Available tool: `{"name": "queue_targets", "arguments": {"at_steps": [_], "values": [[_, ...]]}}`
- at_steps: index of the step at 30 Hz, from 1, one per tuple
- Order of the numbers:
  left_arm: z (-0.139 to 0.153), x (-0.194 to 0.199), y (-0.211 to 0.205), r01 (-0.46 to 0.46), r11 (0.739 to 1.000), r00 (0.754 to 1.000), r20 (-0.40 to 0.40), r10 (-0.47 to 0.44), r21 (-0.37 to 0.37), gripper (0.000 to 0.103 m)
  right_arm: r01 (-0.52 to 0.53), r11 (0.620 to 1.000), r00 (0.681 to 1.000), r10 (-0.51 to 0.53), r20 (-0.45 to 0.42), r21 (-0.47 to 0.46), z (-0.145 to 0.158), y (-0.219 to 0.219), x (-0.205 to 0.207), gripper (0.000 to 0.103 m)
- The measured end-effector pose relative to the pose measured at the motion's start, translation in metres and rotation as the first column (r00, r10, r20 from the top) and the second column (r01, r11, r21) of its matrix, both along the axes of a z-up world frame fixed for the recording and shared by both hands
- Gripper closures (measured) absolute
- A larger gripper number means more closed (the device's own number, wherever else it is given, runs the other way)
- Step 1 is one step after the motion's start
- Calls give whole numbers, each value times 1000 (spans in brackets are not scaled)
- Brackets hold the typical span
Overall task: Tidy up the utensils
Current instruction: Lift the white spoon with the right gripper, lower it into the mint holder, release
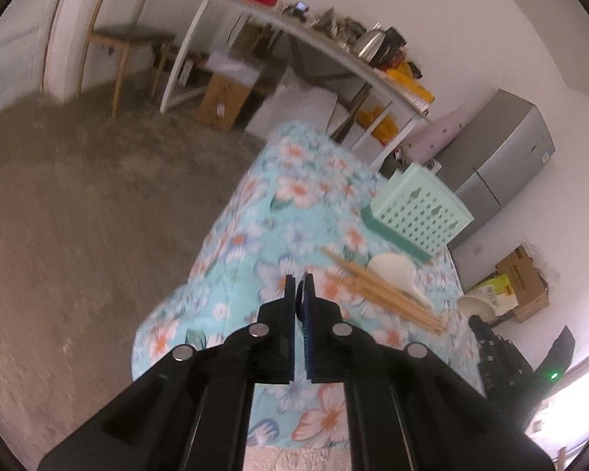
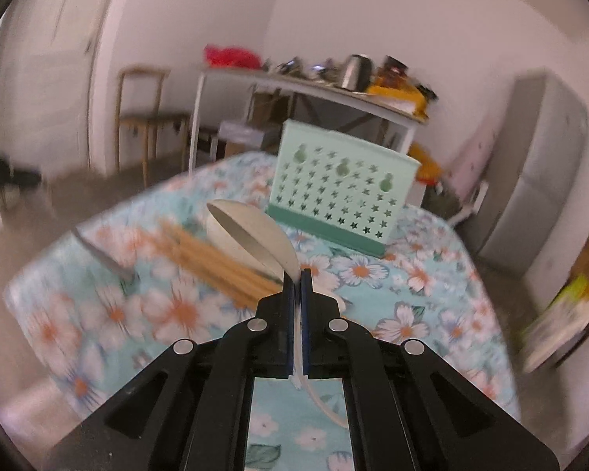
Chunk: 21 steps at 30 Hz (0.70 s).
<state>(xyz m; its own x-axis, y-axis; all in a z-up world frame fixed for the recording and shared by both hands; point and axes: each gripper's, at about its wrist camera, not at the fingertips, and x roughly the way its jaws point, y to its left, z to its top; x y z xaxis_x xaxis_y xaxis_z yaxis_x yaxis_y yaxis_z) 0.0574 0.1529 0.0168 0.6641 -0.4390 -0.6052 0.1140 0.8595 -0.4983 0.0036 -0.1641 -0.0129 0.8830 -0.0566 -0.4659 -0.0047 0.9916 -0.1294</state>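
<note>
Both grippers closed: my right gripper (image 2: 298, 274) clamps a white spoon (image 2: 251, 235), bowl pointing away toward the holder (image 2: 341, 192); left gripper (image 1: 300, 280) empty.

Right gripper (image 2: 297, 279) clamped on white spoon (image 2: 251, 235), handle pinched between the pads, bowl raised above floral tablecloth (image 2: 412, 274). Bundle of wooden chopsticks (image 2: 220, 263) lying on the cloth, left of the spoon. Mint perforated utensil holder (image 2: 345, 188) upright beyond. Metal blade (image 2: 102, 257) at far left, blurred.
</note>
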Motion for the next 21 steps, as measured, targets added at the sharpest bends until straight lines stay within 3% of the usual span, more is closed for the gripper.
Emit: {"name": "queue_targets", "arguments": {"at_steps": [4, 11, 17, 21], "values": [[33, -3, -10, -1, 1000, 995, 98, -2, 25, 101, -9, 983, 1000, 4, 29, 184, 17, -25, 1, 102], [85, 19, -43, 31, 999, 975, 218, -40, 41, 100, -75, 893, 996, 43, 83, 444, 41, -71, 8, 102], [142, 59, -93, 42, 993, 925, 371, -80, 109, 100, -110, 813, 992, 50, 119, 571, 54, -108, 13, 102], [163, 97, -135, 57, 976, 896, 420, -143, 210, 100, -105, 802, 992, 39, 124, 589, 58, -121, 17, 102]]}}
